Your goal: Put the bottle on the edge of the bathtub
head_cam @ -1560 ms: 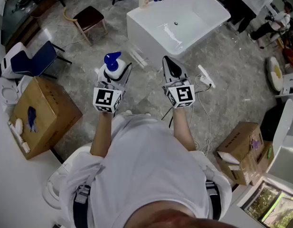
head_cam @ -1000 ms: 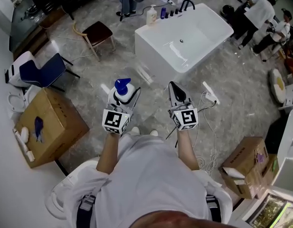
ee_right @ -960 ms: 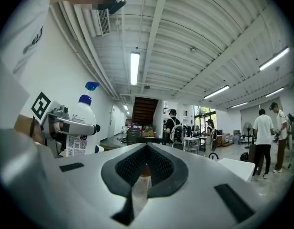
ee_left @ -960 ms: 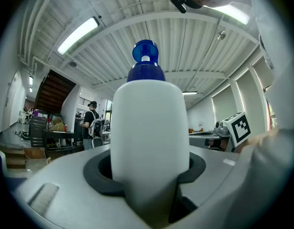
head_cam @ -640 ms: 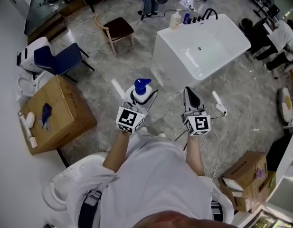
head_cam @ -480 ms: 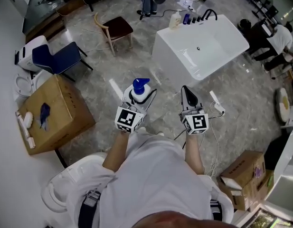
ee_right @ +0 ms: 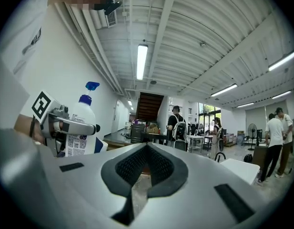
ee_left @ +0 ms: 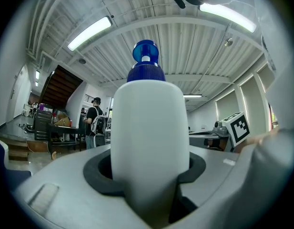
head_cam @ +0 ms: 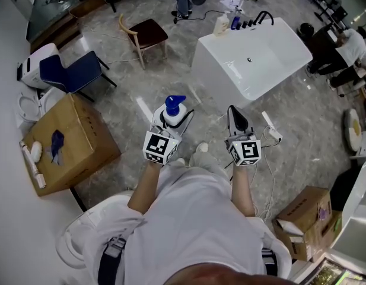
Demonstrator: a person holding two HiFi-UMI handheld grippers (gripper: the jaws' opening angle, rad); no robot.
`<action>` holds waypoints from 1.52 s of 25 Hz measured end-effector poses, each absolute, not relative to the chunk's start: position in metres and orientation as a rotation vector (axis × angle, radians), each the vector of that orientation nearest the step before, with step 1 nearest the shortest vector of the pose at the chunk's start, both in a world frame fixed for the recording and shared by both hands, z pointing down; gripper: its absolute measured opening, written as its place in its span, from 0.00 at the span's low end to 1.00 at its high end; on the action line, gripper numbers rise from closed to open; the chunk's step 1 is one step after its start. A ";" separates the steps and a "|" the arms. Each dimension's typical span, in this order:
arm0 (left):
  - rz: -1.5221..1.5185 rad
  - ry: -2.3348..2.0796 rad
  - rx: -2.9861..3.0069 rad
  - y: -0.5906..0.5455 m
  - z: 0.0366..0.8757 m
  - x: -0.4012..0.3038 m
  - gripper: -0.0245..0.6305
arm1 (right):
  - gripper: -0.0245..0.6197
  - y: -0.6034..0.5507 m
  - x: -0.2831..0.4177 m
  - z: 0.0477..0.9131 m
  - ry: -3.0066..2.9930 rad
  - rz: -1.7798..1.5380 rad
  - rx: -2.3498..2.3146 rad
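My left gripper is shut on a white bottle with a blue pump cap, held upright at chest height. In the left gripper view the bottle fills the middle, clamped low in the left gripper. My right gripper is beside it to the right, shut with nothing in it. The right gripper view shows its jaws closed and the bottle off to its left. The white bathtub stands on the floor ahead and to the right, a few steps away.
Several soap bottles and a black faucet stand on the tub's far rim. An open cardboard box is at the left, beyond it a blue chair and a wooden chair. A power strip with cable lies by my right gripper. People stand at the far right.
The person has walked on over the floor and a shoe now shows ahead between the grippers. Both grippers keep their pose, the bottle still in the left one.
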State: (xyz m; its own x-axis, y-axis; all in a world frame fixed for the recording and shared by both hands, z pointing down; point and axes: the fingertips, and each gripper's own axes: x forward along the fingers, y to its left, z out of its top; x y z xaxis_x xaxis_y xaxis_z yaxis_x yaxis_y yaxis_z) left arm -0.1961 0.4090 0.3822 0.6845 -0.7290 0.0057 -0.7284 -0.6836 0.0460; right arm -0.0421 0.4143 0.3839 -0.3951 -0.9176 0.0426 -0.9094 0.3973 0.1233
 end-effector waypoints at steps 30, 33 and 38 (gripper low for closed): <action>0.058 -1.245 2.790 0.143 0.417 -0.113 0.42 | 0.04 0.122 0.063 0.428 -2.565 0.005 1.619; 0.049 -1.248 2.789 0.100 0.414 -0.103 0.42 | 0.04 0.081 0.072 0.422 -2.584 -0.006 1.585; 0.081 -1.289 2.801 0.031 0.410 -0.098 0.42 | 0.04 0.020 0.064 0.411 -2.649 -0.014 1.487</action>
